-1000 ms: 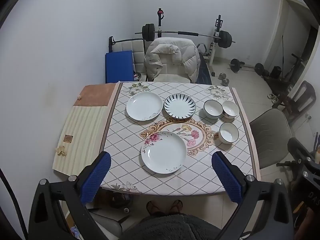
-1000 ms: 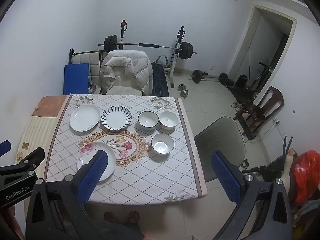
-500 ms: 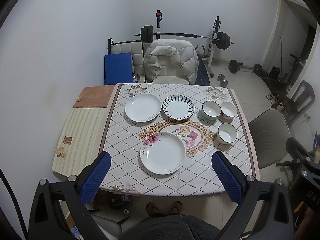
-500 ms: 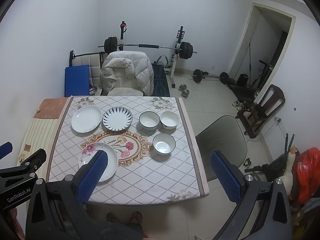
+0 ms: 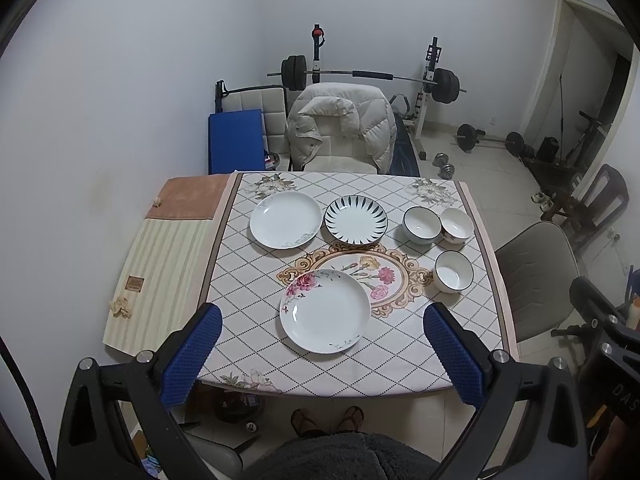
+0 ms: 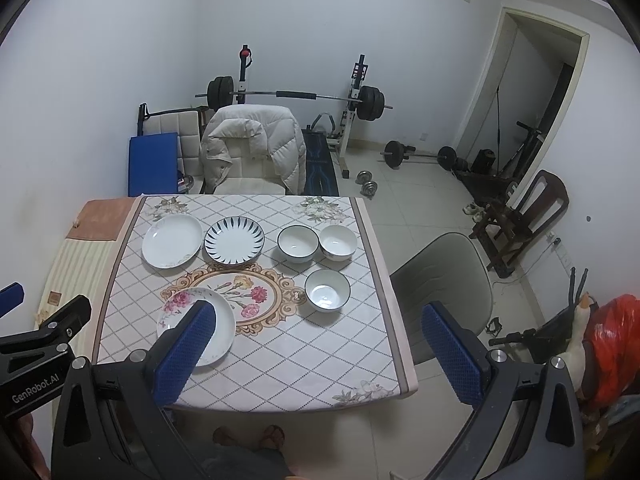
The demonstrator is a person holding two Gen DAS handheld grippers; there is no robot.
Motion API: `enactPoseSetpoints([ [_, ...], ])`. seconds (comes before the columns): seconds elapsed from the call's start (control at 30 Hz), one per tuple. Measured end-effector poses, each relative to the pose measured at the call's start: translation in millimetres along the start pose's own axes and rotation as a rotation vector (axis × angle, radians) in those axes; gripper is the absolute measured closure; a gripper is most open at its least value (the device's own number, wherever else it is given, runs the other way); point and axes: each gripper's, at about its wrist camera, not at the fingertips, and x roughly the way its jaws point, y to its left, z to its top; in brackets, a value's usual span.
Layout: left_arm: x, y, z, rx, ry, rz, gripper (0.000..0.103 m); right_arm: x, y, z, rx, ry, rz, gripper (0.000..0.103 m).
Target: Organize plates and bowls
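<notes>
Overhead, three round glossy plates (image 5: 325, 311), three deep bowls (image 5: 453, 271).

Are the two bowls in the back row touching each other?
Cannot tell. In the left wrist view the dark-rimmed bowl and its neighbour bowl overlap at the rims; the right wrist view shows them rim to rim, with no plain gap or contact.
</notes>
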Motion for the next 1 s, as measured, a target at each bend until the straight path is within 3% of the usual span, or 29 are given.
enactPoseSetpoints([
  [1.0,-3.3,5.0,11.8,0.008,-0.024,-0.011,0.0,-0.7,7.9,5.8,0.013,-0.02,-0.003,0.0],
])
